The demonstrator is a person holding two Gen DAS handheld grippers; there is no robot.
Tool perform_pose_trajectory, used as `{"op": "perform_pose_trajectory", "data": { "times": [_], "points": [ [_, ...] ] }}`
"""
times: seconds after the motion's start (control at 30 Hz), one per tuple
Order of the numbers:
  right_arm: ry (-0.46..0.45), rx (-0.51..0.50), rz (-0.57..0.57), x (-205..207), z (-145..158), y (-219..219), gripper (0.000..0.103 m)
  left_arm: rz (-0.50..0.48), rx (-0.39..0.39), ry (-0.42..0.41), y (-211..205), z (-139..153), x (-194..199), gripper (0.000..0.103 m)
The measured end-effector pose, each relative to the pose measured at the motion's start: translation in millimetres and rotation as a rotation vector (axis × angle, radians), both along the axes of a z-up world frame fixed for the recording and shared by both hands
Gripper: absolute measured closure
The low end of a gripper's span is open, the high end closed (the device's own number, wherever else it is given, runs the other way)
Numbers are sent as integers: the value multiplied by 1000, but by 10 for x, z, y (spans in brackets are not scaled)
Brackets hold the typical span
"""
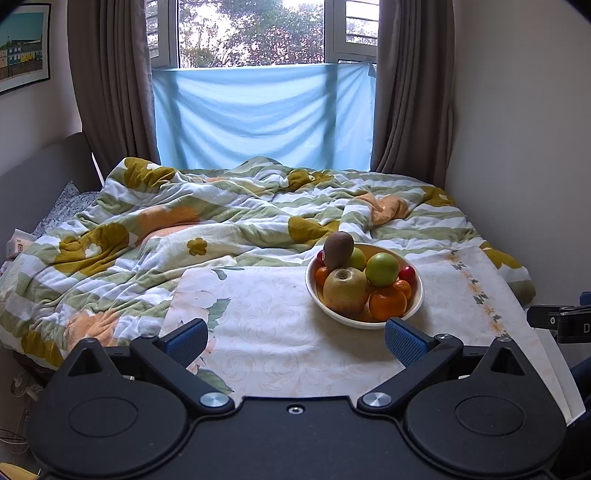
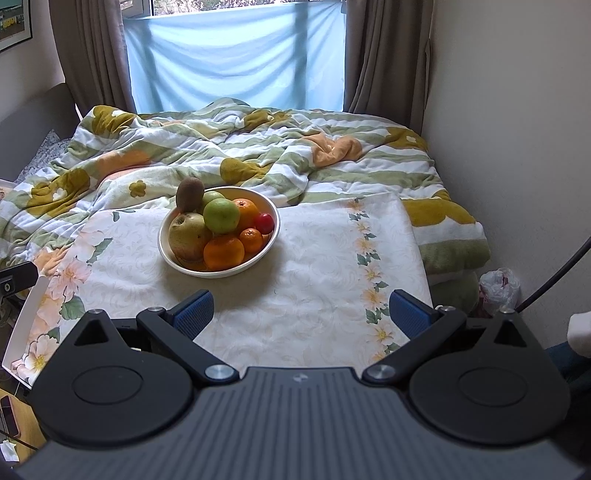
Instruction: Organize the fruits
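Fruit fills a white bowl (image 1: 419, 291) that sits on a flowered cloth (image 1: 266, 332) over a flat board. The bowl is full and heaped up. A brown kiwi (image 1: 338, 249) stands on top at the back. A yellow pear (image 1: 345, 290) lies at the front left. A green apple (image 1: 382, 268) sits in the middle, with another green one partly hidden behind the kiwi. A big orange (image 1: 388, 303) rests at the front, and a small orange (image 2: 251, 239) is just beside it. A small red fruit (image 2: 265, 222) sits by the right rim.

The left gripper (image 1: 295, 341) is wide open and holds nothing. Its right blue pad (image 1: 404, 345) is just in front of the bowl's near rim. The right gripper (image 2: 301, 312) is wide open too, and it holds nothing. It hangs over bare cloth, and the bowl is ahead of it to the left.

Behind the cloth lies a rumpled blanket (image 1: 147, 229) with green stripes and flowers. A blue sheet (image 1: 262, 118) hangs under the window (image 1: 251, 33), between brown curtains (image 1: 110, 81).
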State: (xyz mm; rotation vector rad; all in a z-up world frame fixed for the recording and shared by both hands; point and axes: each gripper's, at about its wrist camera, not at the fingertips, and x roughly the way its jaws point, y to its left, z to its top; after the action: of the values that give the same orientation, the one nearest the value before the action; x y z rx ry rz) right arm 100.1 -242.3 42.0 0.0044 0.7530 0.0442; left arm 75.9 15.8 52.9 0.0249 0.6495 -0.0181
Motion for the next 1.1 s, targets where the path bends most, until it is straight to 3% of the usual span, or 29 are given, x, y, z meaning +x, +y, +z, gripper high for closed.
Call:
{"op": "perform_pose_trajectory", "data": {
  "times": [1.1],
  "points": [
    [7, 1, -4, -24, -36, -43, 0, -5, -1, 10, -39, -36, 50, 0]
  ]
}}
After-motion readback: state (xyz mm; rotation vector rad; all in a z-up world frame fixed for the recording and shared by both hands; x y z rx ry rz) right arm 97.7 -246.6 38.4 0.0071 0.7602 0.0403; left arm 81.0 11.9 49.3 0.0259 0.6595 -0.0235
